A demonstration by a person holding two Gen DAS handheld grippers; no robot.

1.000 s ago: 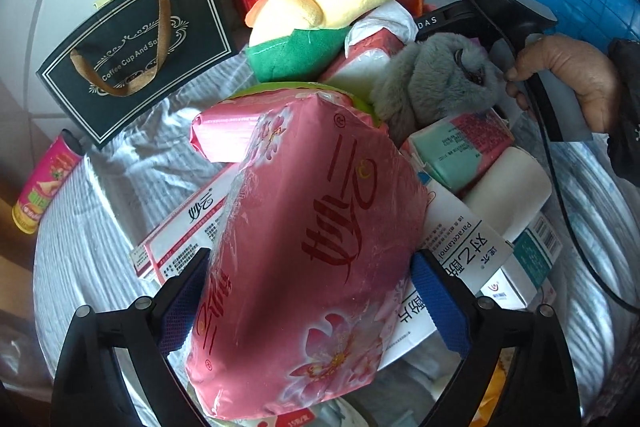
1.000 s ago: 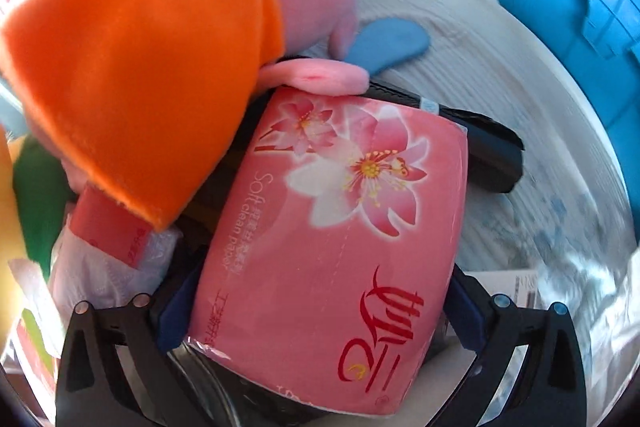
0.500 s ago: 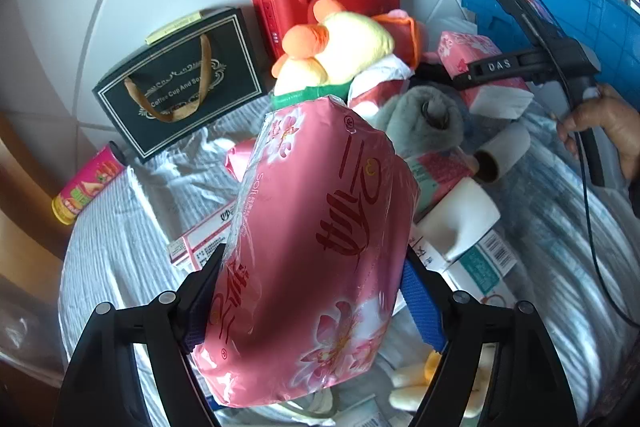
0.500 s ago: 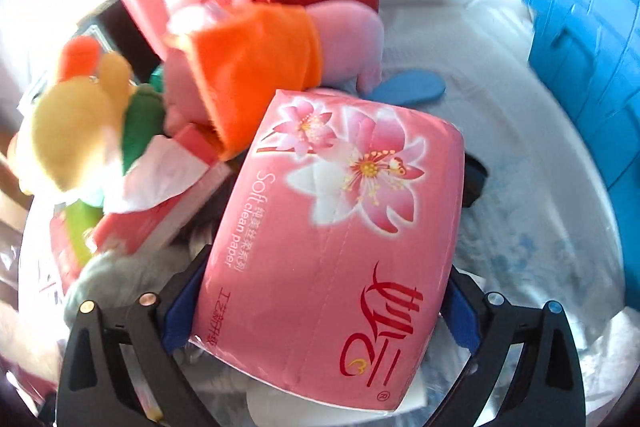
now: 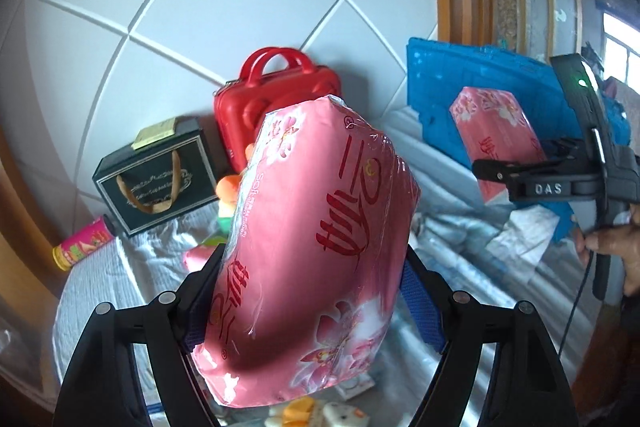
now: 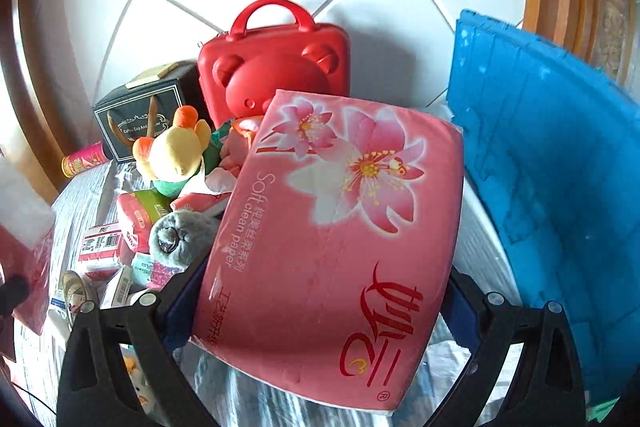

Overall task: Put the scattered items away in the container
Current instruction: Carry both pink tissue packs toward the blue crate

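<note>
A pink tissue pack [image 5: 320, 239] with red lettering fills the left wrist view, and my left gripper [image 5: 308, 291] is shut on it, blue pads pressing both sides, well above the table. A second pink tissue pack [image 6: 340, 247] with a lily print sits between the pads of my right gripper [image 6: 320, 303], which is shut on it. From the left wrist view that second pack [image 5: 492, 131] hangs in front of the blue container [image 5: 440, 87], held by the right gripper [image 5: 500, 171] in a person's hand [image 5: 616, 247]. The blue container [image 6: 552, 187] stands just right of the right-hand pack.
A red bear-shaped case [image 6: 276, 71] and a dark gift bag [image 6: 136, 111] stand against the tiled wall. On the cloth-covered table lie a yellow plush [image 6: 176, 151], a grey plush [image 6: 176, 235], several small boxes [image 6: 100, 247] and a pink can [image 6: 80, 163].
Both grippers have risen from the pile with their pink packs. The right one has swung toward the blue container, and the wall and red case have come into view.
</note>
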